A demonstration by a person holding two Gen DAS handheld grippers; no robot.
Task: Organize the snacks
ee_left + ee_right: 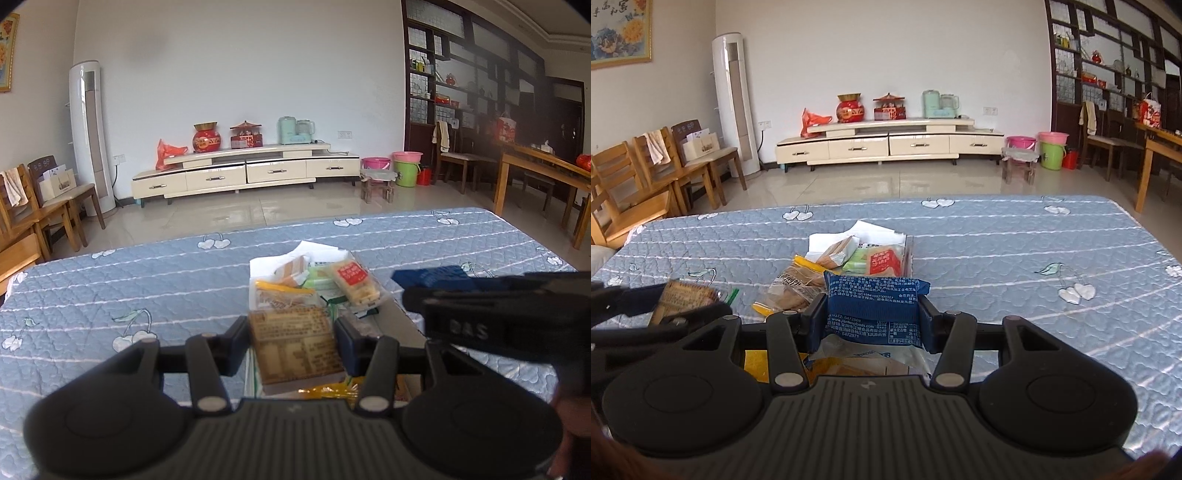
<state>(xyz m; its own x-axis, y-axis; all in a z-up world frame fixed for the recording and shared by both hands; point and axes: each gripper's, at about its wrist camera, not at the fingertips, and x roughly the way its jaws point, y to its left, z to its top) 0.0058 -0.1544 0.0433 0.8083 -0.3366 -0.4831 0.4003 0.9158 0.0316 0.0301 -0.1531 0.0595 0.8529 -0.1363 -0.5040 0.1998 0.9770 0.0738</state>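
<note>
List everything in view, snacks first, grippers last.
Brown snack packet: one, tan, clamped in left gripper.
Blue snack packet: one, dark blue, clamped in right gripper.
Snack pile: several, mixed colours, mid-table.
Quilted cover: one, blue, over the table.
TV cabinet: one, cream, back wall.
Air conditioner: one, white, left of the cabinet.
Buckets: pink and green, right of the cabinet.
Left gripper: black, shut.
Right gripper: black, shut.

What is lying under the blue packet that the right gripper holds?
Under the blue packet, in the right gripper, lie a white wrapper and something yellow. The gripper body covers the rest.
</note>
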